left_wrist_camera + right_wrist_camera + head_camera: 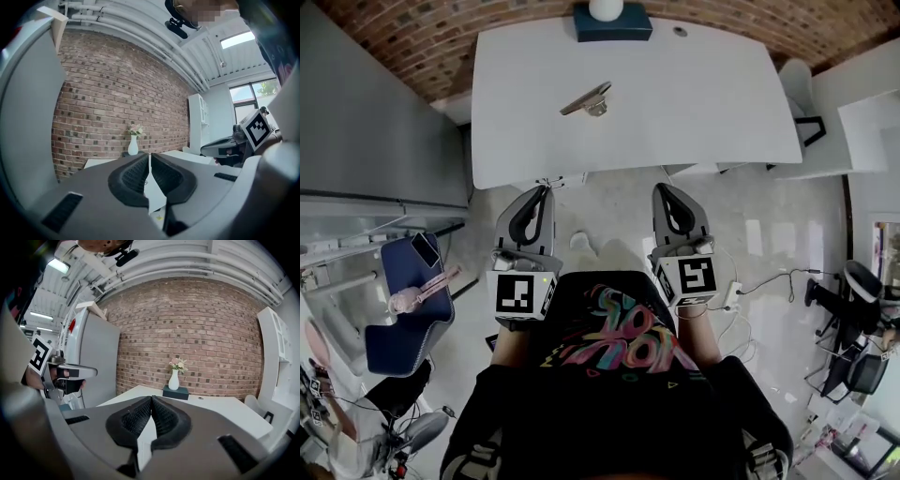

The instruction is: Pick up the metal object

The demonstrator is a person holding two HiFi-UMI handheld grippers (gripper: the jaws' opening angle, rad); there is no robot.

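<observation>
Head view showed the metal object [587, 99] lying on the white tabletop [694, 112], well ahead of both claws. Left claw [544, 190] and right claw [662, 188] were pressed closed, empty. Arriving unopened, either might knock the object sliding.

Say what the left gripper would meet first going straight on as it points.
Probably the white table, its near edge just ahead of the left gripper; depth is unclear. The metal object lies farther, slightly right.
</observation>
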